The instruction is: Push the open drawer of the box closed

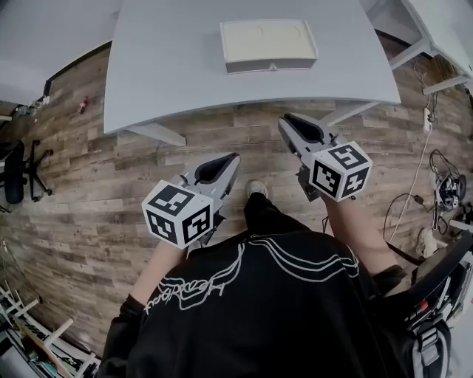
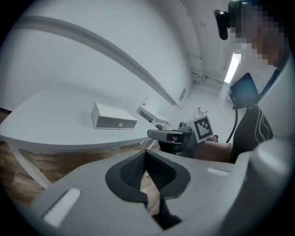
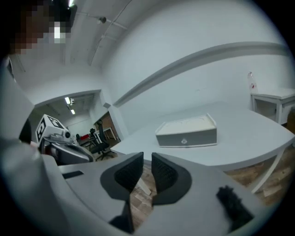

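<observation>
A flat white box (image 1: 267, 44) lies on the grey table (image 1: 170, 66), towards its far side. The drawer front with its small knob (image 1: 272, 67) faces me and looks flush with the box. Both grippers hang over the wooden floor, short of the table's near edge and well apart from the box. My left gripper (image 1: 230, 159) is shut with nothing in it, its pads meeting at the tips (image 2: 145, 154). My right gripper (image 1: 284, 119) is shut and holds nothing, with only a slit between the pads (image 3: 147, 156). The box (image 2: 113, 117) (image 3: 186, 131) shows ahead in both gripper views.
White table legs (image 1: 159, 134) stand under the near edge. A black office chair (image 1: 15, 173) is at the far left. Cables and a power strip (image 1: 443, 184) lie on the floor at the right. Another white table (image 1: 436, 22) stands at the back right.
</observation>
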The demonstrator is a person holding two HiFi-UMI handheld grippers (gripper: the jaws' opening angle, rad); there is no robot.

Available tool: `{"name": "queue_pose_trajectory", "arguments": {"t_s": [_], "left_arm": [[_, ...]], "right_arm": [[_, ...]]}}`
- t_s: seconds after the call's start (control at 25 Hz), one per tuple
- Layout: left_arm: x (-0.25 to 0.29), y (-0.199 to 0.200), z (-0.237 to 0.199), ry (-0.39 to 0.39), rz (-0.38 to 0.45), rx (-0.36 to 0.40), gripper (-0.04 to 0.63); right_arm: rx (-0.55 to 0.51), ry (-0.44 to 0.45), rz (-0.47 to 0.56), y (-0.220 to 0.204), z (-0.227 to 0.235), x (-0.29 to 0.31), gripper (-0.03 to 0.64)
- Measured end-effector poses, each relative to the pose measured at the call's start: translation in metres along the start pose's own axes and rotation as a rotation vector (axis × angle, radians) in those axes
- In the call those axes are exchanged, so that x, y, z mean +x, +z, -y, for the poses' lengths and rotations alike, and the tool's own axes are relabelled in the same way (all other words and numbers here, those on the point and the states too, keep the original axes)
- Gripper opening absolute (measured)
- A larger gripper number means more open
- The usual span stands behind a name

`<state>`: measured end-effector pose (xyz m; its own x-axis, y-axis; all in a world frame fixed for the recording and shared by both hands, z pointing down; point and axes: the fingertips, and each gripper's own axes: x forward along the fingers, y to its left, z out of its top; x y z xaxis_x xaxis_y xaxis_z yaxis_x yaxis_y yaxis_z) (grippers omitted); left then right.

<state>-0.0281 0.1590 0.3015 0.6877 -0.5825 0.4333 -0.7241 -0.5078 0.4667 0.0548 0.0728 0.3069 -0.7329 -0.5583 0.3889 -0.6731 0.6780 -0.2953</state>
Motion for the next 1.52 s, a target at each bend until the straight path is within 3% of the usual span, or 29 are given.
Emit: {"name": "queue_pose_trajectory", "arguments": {"t_s": [0.28,0.64,1.2,1.52], "left_arm": [[-0.048,-0.003,0.067,-0.034,0.063,0.076,0.008],[-0.093,-0.028,0.135,-0.08,0.108,0.097,0.008],[-0.108,-0.044,0.166,-0.098,0.1,0.171,0.008],[-0.081,-0.026,0.169,-0.083,0.086,0.175,0.008]], "right_arm": [[0.098,0.169,0.101,-0.004,-0.101,-0.086,0.014],[0.048,0.221,0.134,-0.028,-0.173,-0.159,0.009],[0.018,0.204,0.18,-0.04,-0.194,-0.186,0.009],[0.027,0.218,0.182,-0.025,-0.161,-0.186,0.009]]}}
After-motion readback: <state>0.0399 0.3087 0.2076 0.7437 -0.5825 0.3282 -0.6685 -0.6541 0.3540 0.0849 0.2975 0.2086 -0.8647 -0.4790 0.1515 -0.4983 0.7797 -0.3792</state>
